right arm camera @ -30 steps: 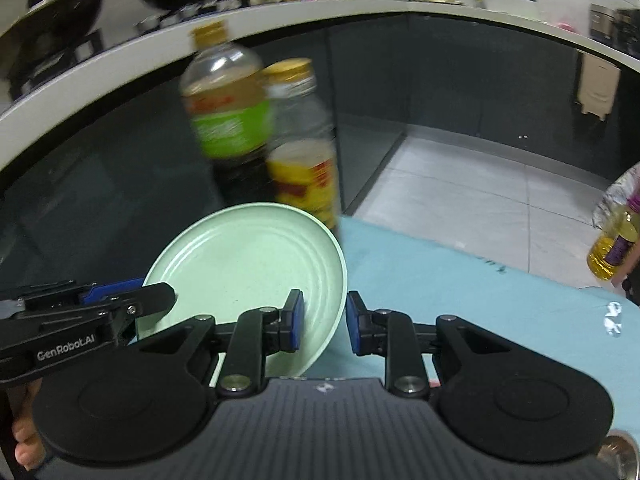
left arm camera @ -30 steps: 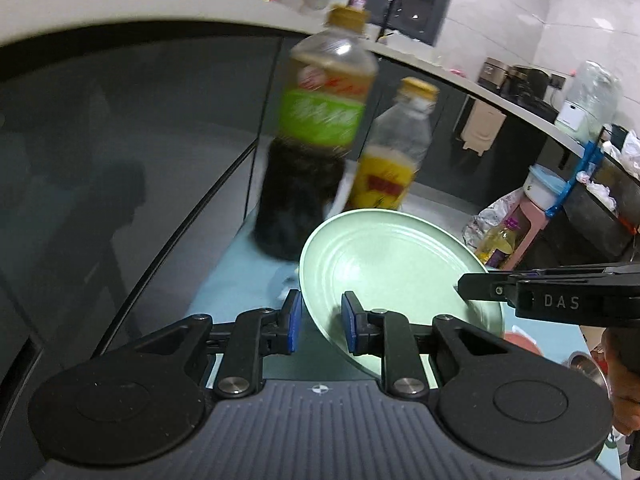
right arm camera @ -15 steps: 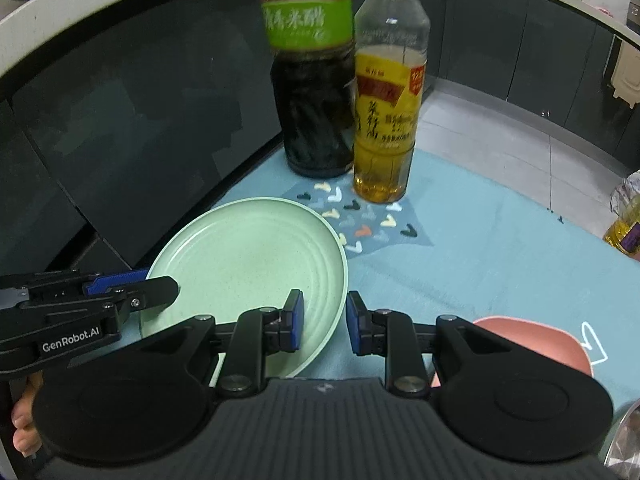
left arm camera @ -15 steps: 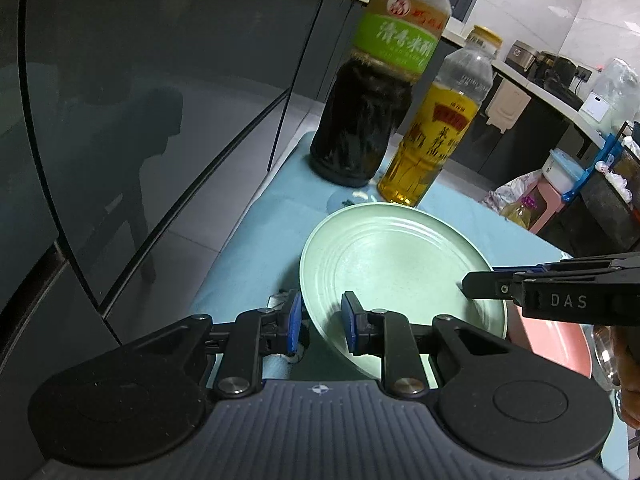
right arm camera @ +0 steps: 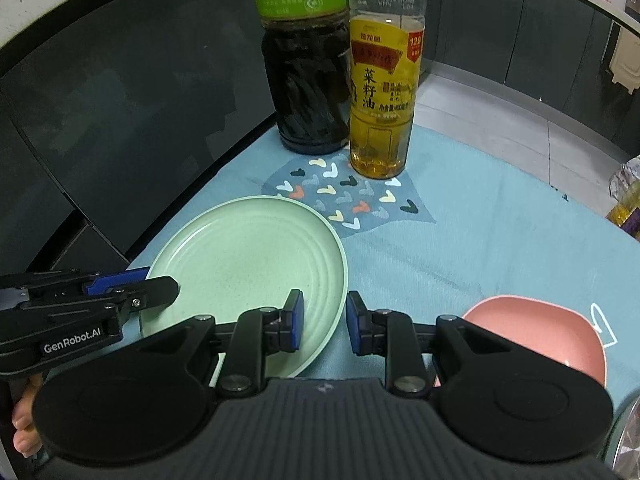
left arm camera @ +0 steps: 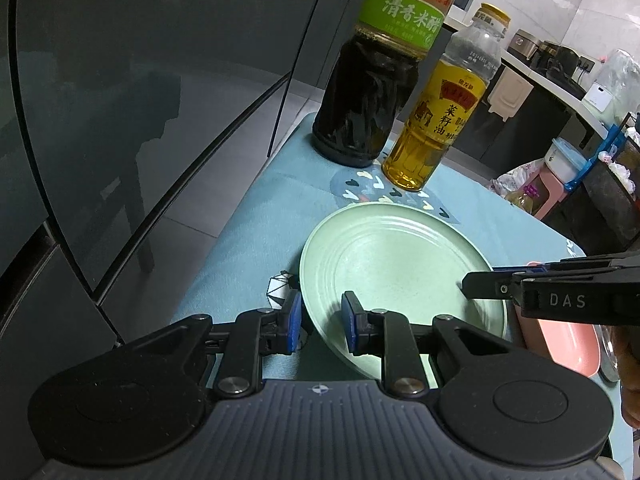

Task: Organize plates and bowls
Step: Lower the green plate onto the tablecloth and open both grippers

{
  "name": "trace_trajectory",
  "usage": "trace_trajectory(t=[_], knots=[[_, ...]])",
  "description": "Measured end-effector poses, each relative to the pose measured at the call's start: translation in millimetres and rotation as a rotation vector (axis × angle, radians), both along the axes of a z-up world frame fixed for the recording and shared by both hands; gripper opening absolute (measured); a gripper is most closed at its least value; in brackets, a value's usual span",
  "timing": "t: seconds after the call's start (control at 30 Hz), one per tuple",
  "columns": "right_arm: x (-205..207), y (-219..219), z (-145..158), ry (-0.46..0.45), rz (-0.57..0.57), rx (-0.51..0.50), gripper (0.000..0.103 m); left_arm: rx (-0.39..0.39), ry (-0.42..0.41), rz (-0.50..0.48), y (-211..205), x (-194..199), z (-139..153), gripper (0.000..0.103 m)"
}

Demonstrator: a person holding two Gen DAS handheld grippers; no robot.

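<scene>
A round green plate [left arm camera: 396, 272] is held by both grippers low over the blue tablecloth. My left gripper [left arm camera: 320, 322] is shut on the plate's left rim. My right gripper [right arm camera: 322, 320] is shut on the plate's [right arm camera: 248, 264] right rim. Each gripper shows in the other's view, the right one [left arm camera: 480, 286] and the left one [right arm camera: 160, 286]. A pink square bowl [right arm camera: 536, 332] sits on the cloth to the right of the plate; it also shows in the left wrist view [left arm camera: 568, 340].
A dark vinegar bottle [right arm camera: 306, 68] and a yellow oil bottle [right arm camera: 382, 80] stand at the table's far end beyond the plate. A metal bowl's rim [right arm camera: 628, 444] shows at the far right. The table's left edge [left arm camera: 240, 208] drops to the floor beside dark cabinets.
Both grippers have lowered the plate from a tilted, raised pose to nearly flat close to the cloth. The bottles and pink bowl have come into clearer view.
</scene>
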State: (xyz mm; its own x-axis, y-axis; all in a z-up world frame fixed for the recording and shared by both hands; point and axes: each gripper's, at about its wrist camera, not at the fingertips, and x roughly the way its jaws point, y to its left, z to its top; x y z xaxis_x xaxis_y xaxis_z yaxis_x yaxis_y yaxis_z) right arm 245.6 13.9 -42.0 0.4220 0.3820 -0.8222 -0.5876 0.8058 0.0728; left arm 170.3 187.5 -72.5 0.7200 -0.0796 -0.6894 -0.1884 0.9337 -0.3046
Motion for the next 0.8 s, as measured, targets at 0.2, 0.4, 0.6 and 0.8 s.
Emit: trace_trajectory(t=[0.2,0.4,0.6,0.8], knots=[[2.7,2.3,-6.6,0.009,-0.004,-0.010,0.020,0.006,0.030,-0.013,-1.1,5.2,-7.5,0.019],[5.9,1.8,-14.7,0.029,-0.009,-0.018,0.020,0.002,0.030,-0.024,-0.6,5.4,-11.7,0.019],[5.2,1.4,-16.4,0.039,-0.006,-0.011,0.020,-0.012,0.042,-0.018,3.6,5.0,-10.3,0.019],[2.7,-2.6,-12.8,0.030,-0.013,0.001,0.020,0.007,0.019,-0.018,3.5,1.4,-3.0,0.020]])
